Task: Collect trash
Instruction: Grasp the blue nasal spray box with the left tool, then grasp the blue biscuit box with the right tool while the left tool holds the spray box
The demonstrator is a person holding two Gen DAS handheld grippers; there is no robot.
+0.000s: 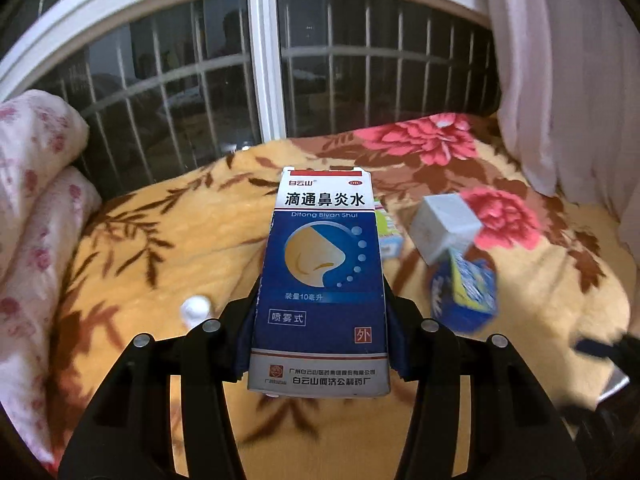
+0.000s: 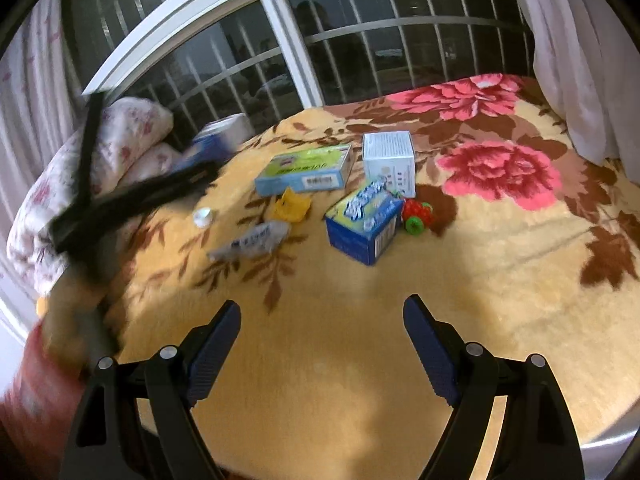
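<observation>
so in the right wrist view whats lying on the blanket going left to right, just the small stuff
white cap → grey crumpled wrapper → yellow plastic piece → open blue box → red and green toy

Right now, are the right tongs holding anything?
No, the right tongs are open and empty above the blanket.
</observation>
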